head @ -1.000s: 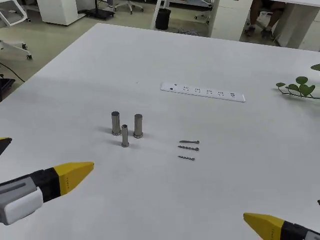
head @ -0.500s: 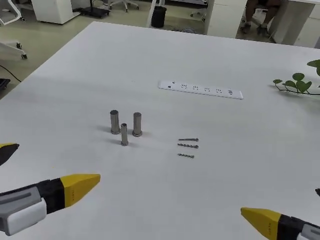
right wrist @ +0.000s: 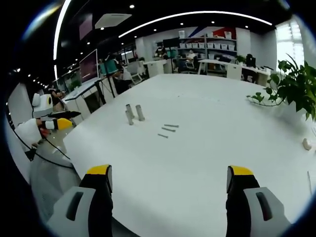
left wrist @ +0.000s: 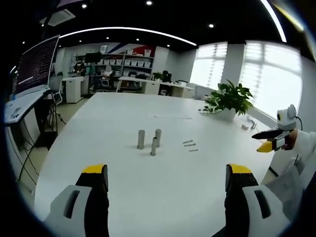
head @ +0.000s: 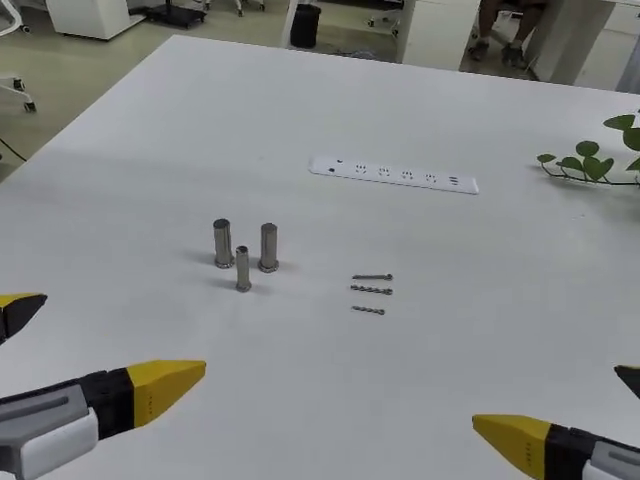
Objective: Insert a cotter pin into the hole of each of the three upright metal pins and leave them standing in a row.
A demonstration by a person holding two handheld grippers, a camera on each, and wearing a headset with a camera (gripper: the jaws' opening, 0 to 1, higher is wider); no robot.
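Note:
Three upright metal pins (head: pixel 243 262) stand in a tight cluster left of the table's middle, also seen in the left gripper view (left wrist: pixel 153 146) and the right gripper view (right wrist: pixel 133 113). Three cotter pins (head: pixel 369 291) lie flat in a short column to their right, also seen from the left gripper (left wrist: pixel 189 144) and the right gripper (right wrist: pixel 168 130). My left gripper (head: pixel 105 340) is open near the front left, well short of the pins. My right gripper (head: pixel 560 405) is open at the front right. Each holds nothing.
A white power strip (head: pixel 393 174) lies beyond the pins. A leafy plant (head: pixel 595 165) sits at the far right edge. The white table (head: pixel 450 350) spreads wide around the parts. Office desks and chairs stand beyond it.
The head camera has tilted slightly, shifting the scene up and left. My left gripper has dropped a little lower in view. The pins and cotter pins have not moved.

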